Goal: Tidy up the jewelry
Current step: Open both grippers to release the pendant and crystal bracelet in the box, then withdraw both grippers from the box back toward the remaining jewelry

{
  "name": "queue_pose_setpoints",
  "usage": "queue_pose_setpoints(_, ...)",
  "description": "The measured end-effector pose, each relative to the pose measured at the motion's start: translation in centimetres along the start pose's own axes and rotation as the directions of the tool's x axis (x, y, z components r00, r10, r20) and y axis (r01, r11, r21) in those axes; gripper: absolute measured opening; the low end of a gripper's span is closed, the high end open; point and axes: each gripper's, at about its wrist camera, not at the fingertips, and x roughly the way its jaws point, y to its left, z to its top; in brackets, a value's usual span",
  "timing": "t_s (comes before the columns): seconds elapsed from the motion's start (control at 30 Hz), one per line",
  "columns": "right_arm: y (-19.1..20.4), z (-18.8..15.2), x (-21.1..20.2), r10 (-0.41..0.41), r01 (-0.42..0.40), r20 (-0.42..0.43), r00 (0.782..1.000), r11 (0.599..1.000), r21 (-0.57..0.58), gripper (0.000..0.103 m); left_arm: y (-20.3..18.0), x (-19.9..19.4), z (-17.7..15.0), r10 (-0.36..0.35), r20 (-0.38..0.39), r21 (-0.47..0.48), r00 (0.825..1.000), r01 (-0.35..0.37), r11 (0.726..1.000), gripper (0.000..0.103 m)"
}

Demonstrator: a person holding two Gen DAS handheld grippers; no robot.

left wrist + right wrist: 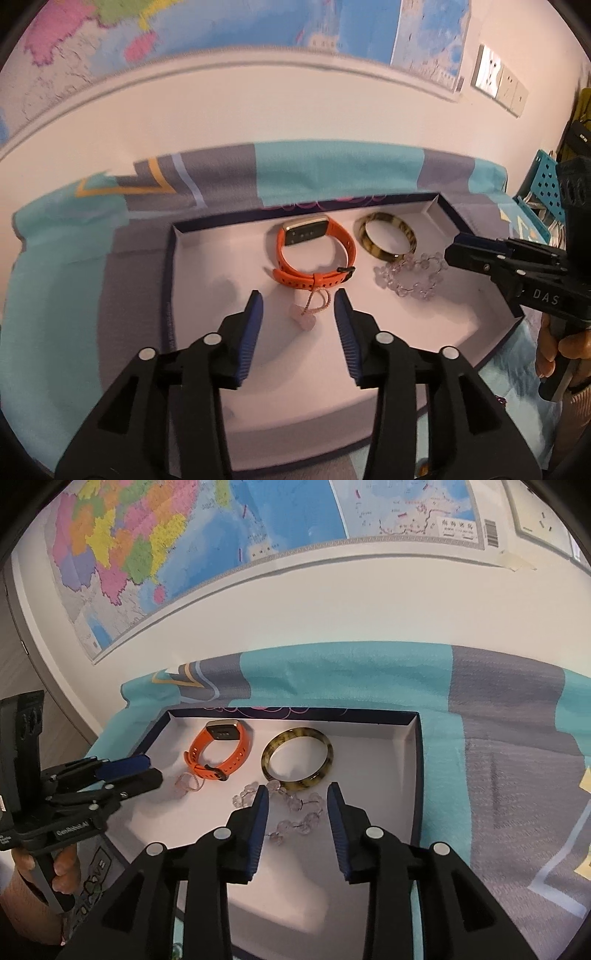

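Note:
A shallow white box [207, 266] [388, 775] with dark walls lies on a patterned cloth. In it are an orange watch [314, 254] [221, 751], a tortoiseshell bangle [386, 238] [297, 758], a clear bead bracelet [410, 275] [295, 812] and a small pink pendant on a cord [306, 314] [190, 782]. My left gripper [299, 299] is open, its fingers either side of the pendant, just above it. My right gripper [297, 794] is open over the bead bracelet. Each gripper shows in the other's view, the right [472, 254] and the left [129, 771].
The teal and grey cloth [332, 173] [498, 738] covers the table up to a white wall with a map [184, 554]. A teal perforated basket [543, 181] stands at the right. Wall sockets [498, 79] are above it.

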Motion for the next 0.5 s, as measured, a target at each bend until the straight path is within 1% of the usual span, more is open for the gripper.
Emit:
queue_pose_setpoints(0.17, 0.7, -0.8, -1.5, 0.016, -0.015, 0.015, 1.0, 1.0, -0.017, 0.033, 0.4, -2.5, -0.6, -0.014, 0.044, -0.017, 0.999, 0.015, 1.0, 0.045)
queue_pose_setpoints(0.2, 0.9, -1.0, -1.9, 0.018, -0.018, 0.02, 1.0, 1.0, -0.024, 0.036, 0.4, -3.0, -0.8, -0.014, 0.054, -0.018, 0.998, 0.015, 1.0, 0.046)
queue_pose_setpoints(0.23, 1.2, -1.2, -2.3, 0.025, -0.024, 0.026, 0.999, 0.999, -0.029, 0.038, 0.6, -3.4, -1.1, -0.013, 0.061, -0.021, 0.998, 0.015, 1.0, 0.046)
queue_pose_setpoints(0.33, 2.0, -2.1, -3.8, 0.052, -0.05, 0.04, 0.998, 0.997, -0.05, 0.039, 0.9, -5.0, -2.1, -0.039, 0.085, -0.025, 0.996, 0.041, 0.999, 0.046)
queue_pose_setpoints(0.5, 3.8, -4.3, -6.1, 0.088, -0.084, 0.031, 0.996, 0.989, -0.119, 0.04, 1.1, -7.6, -4.4, -0.044, 0.114, -0.014, 0.993, 0.046, 0.999, 0.048)
